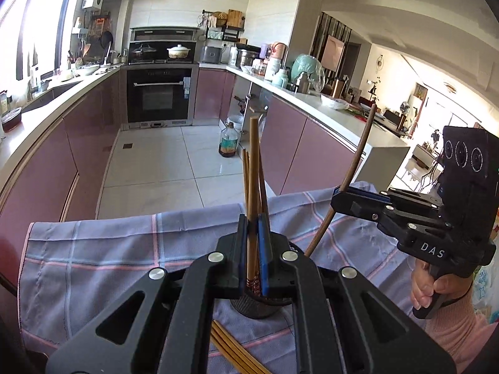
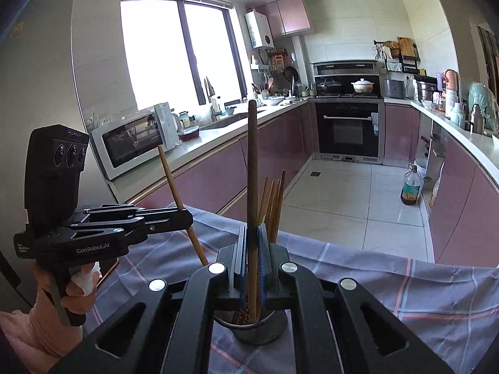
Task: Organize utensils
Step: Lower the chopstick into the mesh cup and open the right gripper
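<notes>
A dark metal mesh holder stands on a checked cloth and holds several wooden chopsticks; it also shows in the right wrist view. My left gripper is shut on a light wooden chopstick, upright over the holder. My right gripper is shut on a dark brown chopstick, its lower end in the holder. The right gripper shows at the right of the left wrist view, the left gripper at the left of the right wrist view.
Loose light chopsticks lie on the cloth in front of the holder. Beyond the cloth's far edge is the tiled kitchen floor with an oil bottle, pink cabinets, an oven and a microwave.
</notes>
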### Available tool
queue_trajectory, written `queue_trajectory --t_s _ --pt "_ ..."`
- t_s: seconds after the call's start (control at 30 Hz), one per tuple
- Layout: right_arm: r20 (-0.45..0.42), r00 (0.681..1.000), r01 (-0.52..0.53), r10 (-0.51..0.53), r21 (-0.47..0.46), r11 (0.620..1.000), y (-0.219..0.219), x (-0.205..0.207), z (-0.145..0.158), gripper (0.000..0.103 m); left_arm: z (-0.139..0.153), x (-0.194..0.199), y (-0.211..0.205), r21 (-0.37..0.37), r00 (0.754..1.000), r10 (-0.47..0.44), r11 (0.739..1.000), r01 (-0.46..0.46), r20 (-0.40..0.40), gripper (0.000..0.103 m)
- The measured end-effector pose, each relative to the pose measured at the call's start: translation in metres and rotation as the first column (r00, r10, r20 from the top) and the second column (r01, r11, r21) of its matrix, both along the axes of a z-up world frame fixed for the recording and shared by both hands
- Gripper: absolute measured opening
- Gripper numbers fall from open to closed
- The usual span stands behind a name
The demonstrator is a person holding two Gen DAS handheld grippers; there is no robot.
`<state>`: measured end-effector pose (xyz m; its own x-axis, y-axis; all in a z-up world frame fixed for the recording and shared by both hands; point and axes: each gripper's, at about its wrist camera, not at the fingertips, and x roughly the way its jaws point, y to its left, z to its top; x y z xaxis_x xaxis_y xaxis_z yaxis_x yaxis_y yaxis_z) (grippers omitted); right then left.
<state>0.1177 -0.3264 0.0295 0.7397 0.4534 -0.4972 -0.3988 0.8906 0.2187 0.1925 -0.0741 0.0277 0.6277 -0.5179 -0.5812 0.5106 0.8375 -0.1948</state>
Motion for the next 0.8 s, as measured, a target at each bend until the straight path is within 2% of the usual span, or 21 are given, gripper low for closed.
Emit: queue_trajectory --t_s 0.13,0.33,0.47,0.57,0.7,0.8 --pt "-0.071 0.997 -0.008 0.008 -0.002 1.000 0.002 0.011 -0.010 0.005 -0.017 0.015 0.000 0.030 0.999 -0.008 0.999 0.009 -0.043 0.007" --pt "-0.141 0.990 0.002 0.000 0.019 1.000 0.002 0.029 -0.023 0.007 -0.027 0.031 -0.006 0.054 0.998 -0.010 0.998 0.013 -0.069 0.007" --pt "-0.152 0.988 0.018 -0.013 0.028 0.999 0.001 0.036 -0.025 0.008 -0.031 0.041 -0.006 0.046 0.996 -0.002 0.999 0.006 -0.090 0.009" --pt "-0.153 0.988 0.041 -0.035 0.041 0.998 -0.002 0.038 -0.026 0.010 -0.035 0.048 -0.005 0.028 0.994 0.023 0.999 -0.020 -0.103 0.016" --pt "-0.145 0.989 0.050 -0.042 0.055 0.997 -0.004 0.034 -0.028 0.019 -0.041 0.053 -0.001 0.015 0.993 0.045 0.999 -0.043 -0.107 0.022" --pt "-0.134 0.990 0.047 -0.040 0.051 0.998 -0.003 0.029 -0.028 0.022 -0.043 0.052 0.001 0.010 0.993 0.048 0.999 -0.047 -0.105 0.024"
